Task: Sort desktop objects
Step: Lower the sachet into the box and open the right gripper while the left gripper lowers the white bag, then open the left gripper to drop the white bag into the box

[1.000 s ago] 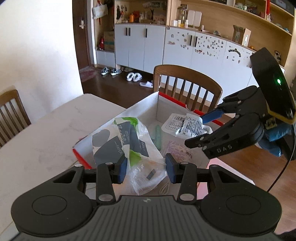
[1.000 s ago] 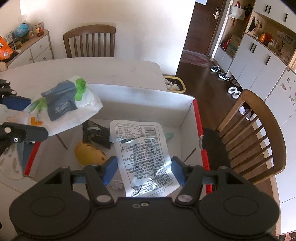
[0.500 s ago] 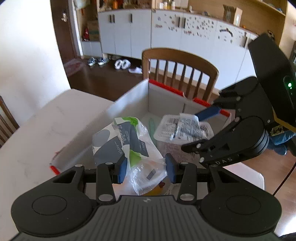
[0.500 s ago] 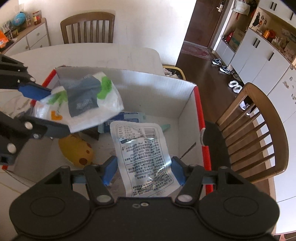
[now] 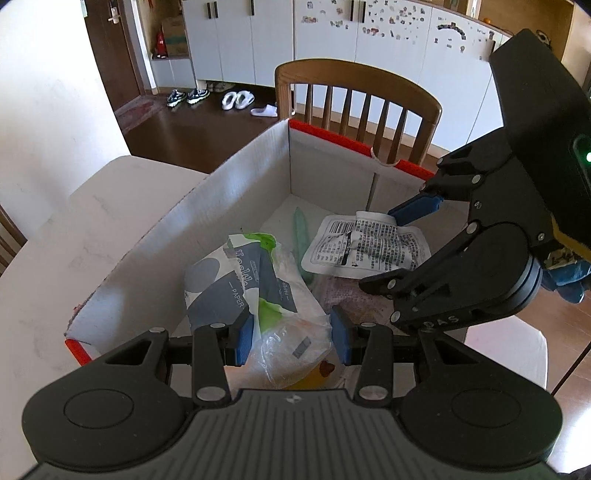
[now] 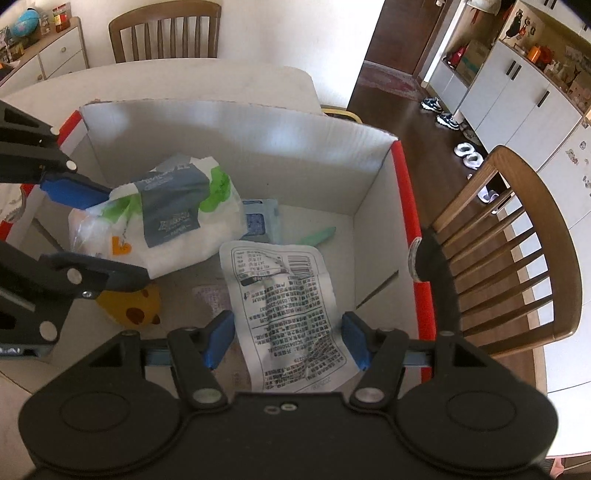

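A white cardboard box with red rims (image 5: pixel 236 173) (image 6: pixel 402 192) stands on the table. My left gripper (image 5: pixel 292 336) (image 6: pixel 92 236) is shut on a white, grey and green tissue pack (image 5: pixel 255 291) (image 6: pixel 173 214) and holds it inside the box. My right gripper (image 6: pixel 286 341) (image 5: pixel 399 251) is shut on a white printed sachet (image 6: pixel 291 317) (image 5: pixel 365 247), also low inside the box. On the box floor lie a yellow spotted toy (image 6: pixel 133 306), a blue wipes packet (image 6: pixel 258 221) and a green stick (image 6: pixel 317 236) (image 5: pixel 299 229).
A wooden chair (image 5: pixel 358 96) (image 6: pixel 509 258) stands just behind the box. Another chair (image 6: pixel 162 29) stands at the table's far side. The pale tabletop (image 5: pixel 74 236) extends left of the box. White cupboards (image 5: pixel 332 40) and shoes (image 5: pixel 236 99) line the far wall.
Both grippers have moved down into the box with their loads. The tissue pack and the sachet now sit lower, near the box floor. Both grips look unchanged.
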Available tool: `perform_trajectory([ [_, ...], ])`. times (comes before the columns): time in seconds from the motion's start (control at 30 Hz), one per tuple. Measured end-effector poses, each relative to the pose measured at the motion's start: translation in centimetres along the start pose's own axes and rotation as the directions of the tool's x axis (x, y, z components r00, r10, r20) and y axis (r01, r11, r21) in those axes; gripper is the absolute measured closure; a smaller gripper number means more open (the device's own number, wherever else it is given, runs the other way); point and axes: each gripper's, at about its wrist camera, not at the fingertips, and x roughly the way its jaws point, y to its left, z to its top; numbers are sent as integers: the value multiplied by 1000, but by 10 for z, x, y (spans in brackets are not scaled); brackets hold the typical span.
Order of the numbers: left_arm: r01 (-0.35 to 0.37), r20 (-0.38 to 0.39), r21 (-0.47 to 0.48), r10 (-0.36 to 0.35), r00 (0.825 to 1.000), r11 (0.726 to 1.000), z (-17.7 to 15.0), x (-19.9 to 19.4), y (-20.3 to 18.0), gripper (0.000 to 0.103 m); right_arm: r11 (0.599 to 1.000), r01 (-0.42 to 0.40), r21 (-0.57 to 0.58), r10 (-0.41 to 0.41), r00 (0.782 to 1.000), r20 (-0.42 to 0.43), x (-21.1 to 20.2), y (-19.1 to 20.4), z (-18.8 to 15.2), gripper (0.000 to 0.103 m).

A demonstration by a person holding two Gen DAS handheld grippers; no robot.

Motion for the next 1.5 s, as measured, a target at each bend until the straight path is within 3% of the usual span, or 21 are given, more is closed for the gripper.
perform_trajectory([
  [0.6,9,-50,-18,-10,999,1000,11,20,4,59,1000,-6,21,6,1000,-11,1,-5,-1,34],
  [0.7,14,-42,-27,-15,999,1000,10,19,5,56,1000,-5,25,6,1000,-11,-1,-5,-2,32],
  [0.77,14,-39,-37,-16,999,999,9,17,6,46,1000,-3,26,3,1000,-9,-2,-6,-2,31],
  [1.03,28,7,-58,-28,1000,998,5,-5,6,33,1000,-12,9,12,1000,9,-17,-1,-4,24],
  [1.5,53,93,-124,-42,995,991,-12,-58,3,33,999,-28,41,24,996,81,-61,3,-8,22],
])
